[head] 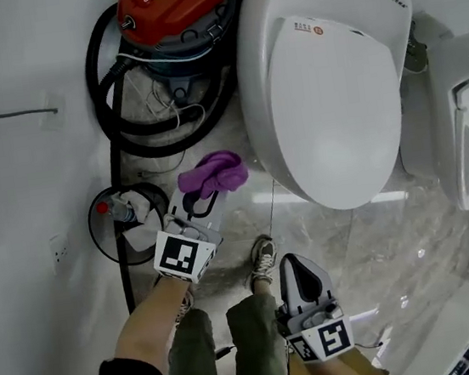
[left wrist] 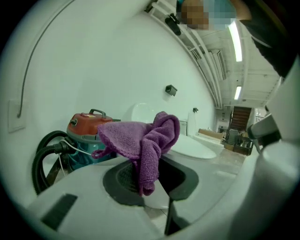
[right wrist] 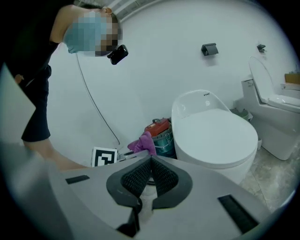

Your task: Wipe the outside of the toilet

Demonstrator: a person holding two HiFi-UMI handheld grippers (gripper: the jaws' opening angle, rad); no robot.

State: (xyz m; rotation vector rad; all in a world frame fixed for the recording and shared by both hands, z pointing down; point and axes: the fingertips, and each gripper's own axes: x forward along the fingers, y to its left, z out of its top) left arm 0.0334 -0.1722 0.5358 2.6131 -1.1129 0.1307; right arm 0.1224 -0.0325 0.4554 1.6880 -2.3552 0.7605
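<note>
Right gripper [right wrist: 150, 164] jaws together, left gripper [left wrist: 150, 174] jaws clamped on purple cloth [left wrist: 140, 138], bin [head: 95, 220] only in head view.

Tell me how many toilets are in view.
2. One toilet, lid shut, stands right of the red vacuum; a second toilet, lid up, is at the head view's right edge. More may lie out of frame.

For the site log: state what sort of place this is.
Probably a washroom or toilet showroom: a white toilet with its lid shut, a second toilet beside it, a red vacuum by the wall.
</note>
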